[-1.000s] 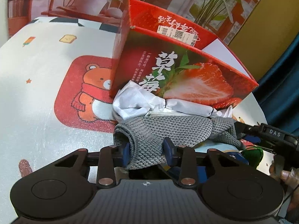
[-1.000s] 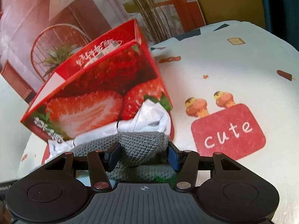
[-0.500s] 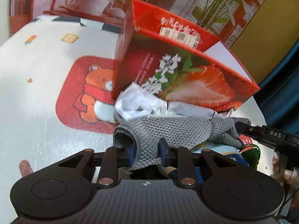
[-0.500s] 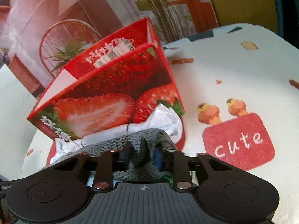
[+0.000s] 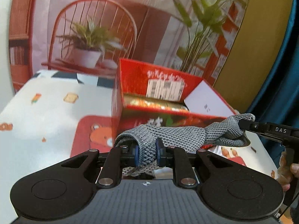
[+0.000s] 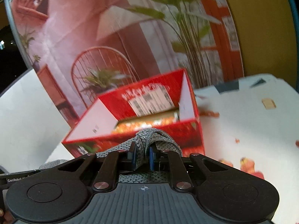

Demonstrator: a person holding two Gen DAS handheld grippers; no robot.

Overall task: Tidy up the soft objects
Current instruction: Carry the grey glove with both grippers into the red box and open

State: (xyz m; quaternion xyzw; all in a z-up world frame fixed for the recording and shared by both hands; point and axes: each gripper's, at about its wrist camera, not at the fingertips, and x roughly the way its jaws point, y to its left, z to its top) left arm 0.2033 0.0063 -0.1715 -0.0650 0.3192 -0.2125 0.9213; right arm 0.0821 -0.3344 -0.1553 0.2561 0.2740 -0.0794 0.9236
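Both grippers, L (image 5: 146, 152) & R (image 6: 141, 156), clamped on grey knit cloth (image 5: 175, 135), jaws just closing.
Soft, light, sags btwn holds; pinch ends.

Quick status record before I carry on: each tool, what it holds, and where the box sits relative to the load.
left tool: shut on one end of the grey knit cloth, jaws just closed
right tool: shut on the other end, jaws just closed
cloth: stretched between the two tools, held in front of the box
box: red, open-topped, beyond the cloth, on the table
box contents: something gold-patterned inside, blurred
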